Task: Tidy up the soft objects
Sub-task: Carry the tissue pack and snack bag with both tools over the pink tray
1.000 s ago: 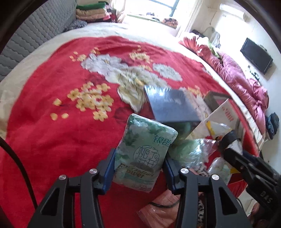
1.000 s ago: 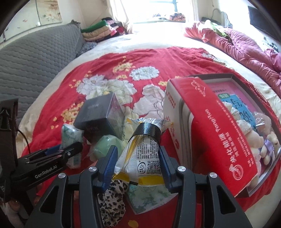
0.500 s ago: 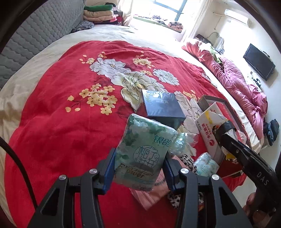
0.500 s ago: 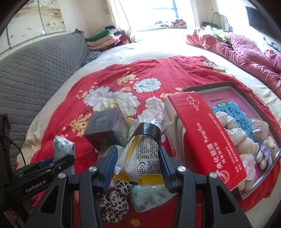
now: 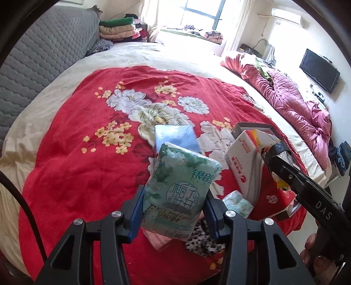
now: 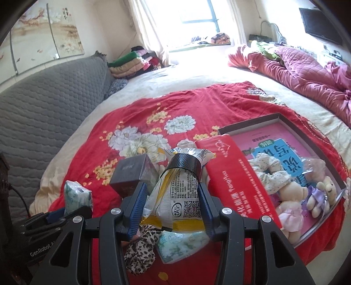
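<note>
Your left tongs (image 5: pixel 174 210) clamp the green tissue pack (image 5: pixel 179 193); your right tongs (image 6: pixel 171 208) clamp the yellow-and-white packet (image 6: pixel 177 199).

both wrist views look steeply down, close over the red floral blanket (image 5: pixel 72 166), toward the window (image 6: pixel 197 13) at 12 o'clock; both share the dark box (image 5: pixel 175 137) and tray (image 6: pixel 285 118).

From the left wrist I see only a corner of the dark box (image 5: pixel 175 137) behind the held tissue pack (image 5: pixel 178 193). The leopard-print cloth (image 5: pixel 203 240) is half hidden. My right hand (image 5: pixel 312 252) is cut off at the picture's edge.
</note>
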`<action>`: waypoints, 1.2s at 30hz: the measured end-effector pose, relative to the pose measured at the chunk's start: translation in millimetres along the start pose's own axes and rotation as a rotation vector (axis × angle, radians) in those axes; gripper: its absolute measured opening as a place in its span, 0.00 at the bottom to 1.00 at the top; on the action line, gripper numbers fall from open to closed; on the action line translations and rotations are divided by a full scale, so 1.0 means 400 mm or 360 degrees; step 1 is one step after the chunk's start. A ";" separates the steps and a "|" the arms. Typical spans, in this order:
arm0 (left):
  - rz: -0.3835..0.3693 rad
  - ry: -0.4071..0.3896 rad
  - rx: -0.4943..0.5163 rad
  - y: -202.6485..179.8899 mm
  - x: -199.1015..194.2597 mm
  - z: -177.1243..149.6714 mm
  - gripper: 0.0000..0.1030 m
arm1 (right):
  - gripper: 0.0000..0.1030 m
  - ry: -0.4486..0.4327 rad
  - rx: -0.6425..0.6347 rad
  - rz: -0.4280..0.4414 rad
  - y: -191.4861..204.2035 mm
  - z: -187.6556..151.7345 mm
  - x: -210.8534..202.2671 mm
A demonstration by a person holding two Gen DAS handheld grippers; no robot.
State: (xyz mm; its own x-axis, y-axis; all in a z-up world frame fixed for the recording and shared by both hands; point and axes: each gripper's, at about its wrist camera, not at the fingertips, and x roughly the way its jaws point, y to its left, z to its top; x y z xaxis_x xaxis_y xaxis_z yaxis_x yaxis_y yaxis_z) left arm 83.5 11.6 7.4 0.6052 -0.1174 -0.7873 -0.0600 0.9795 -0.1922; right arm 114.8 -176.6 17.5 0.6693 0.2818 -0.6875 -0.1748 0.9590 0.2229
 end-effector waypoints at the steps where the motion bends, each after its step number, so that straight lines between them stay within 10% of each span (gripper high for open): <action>1: 0.0000 -0.0002 0.0004 -0.006 -0.003 0.002 0.47 | 0.47 -0.0010 0.0009 0.0000 -0.006 0.004 -0.007; 36: -0.0149 -0.0118 0.0422 -0.470 -0.070 0.097 0.47 | 0.47 -0.0380 0.0203 -0.0155 -0.269 0.113 -0.287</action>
State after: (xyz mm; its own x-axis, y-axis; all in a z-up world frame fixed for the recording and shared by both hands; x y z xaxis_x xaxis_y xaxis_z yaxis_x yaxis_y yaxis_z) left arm 108.8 -163.0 88.3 0.6555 -0.2067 -0.7264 0.2026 0.9747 -0.0945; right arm 89.5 -313.5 103.6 0.8321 0.1590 -0.5313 -0.0190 0.9656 0.2592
